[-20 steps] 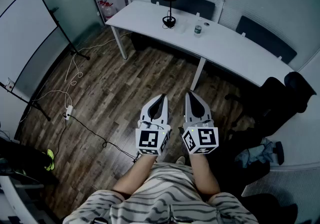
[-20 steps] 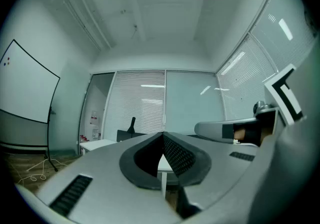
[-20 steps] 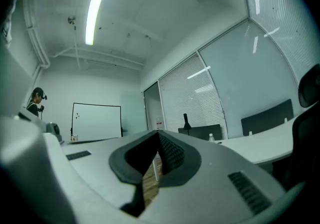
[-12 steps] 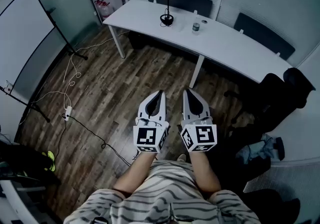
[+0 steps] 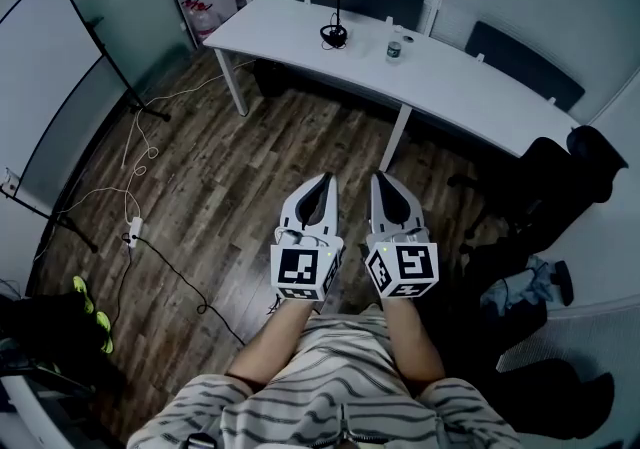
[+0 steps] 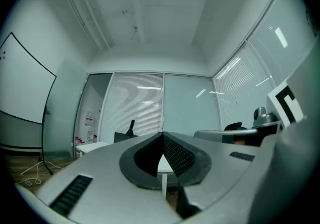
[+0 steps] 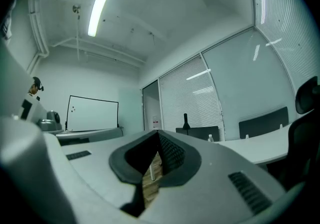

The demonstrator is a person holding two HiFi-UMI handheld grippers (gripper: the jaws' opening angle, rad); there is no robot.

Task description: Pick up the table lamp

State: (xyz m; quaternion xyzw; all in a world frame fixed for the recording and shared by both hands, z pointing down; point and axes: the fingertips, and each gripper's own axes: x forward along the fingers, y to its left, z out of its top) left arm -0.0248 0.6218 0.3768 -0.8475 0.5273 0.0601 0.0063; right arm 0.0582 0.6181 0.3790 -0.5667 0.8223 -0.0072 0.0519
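A black table lamp (image 5: 337,2) stands upright on the far white table (image 5: 480,97), its round base by the table's front edge. In the left gripper view the lamp (image 6: 131,128) shows small in the distance; in the right gripper view the lamp (image 7: 186,122) shows likewise. My left gripper (image 5: 324,181) and right gripper (image 5: 381,179) are held side by side over the wood floor, far short of the table. Both point toward it with jaws meeting at the tips and nothing between them. The left gripper (image 6: 163,133) and right gripper (image 7: 158,132) each show closed tips.
A small bottle (image 5: 395,49) stands on the table right of the lamp. Two dark chairs (image 5: 524,64) sit behind it. A whiteboard on a stand (image 5: 55,87) is at the left, cables (image 5: 140,227) trail on the floor, and a black office chair (image 5: 560,187) stands at right.
The view has shifted slightly; the table and lamp sit a little higher in the head view. Both grippers stay shut and side by side.
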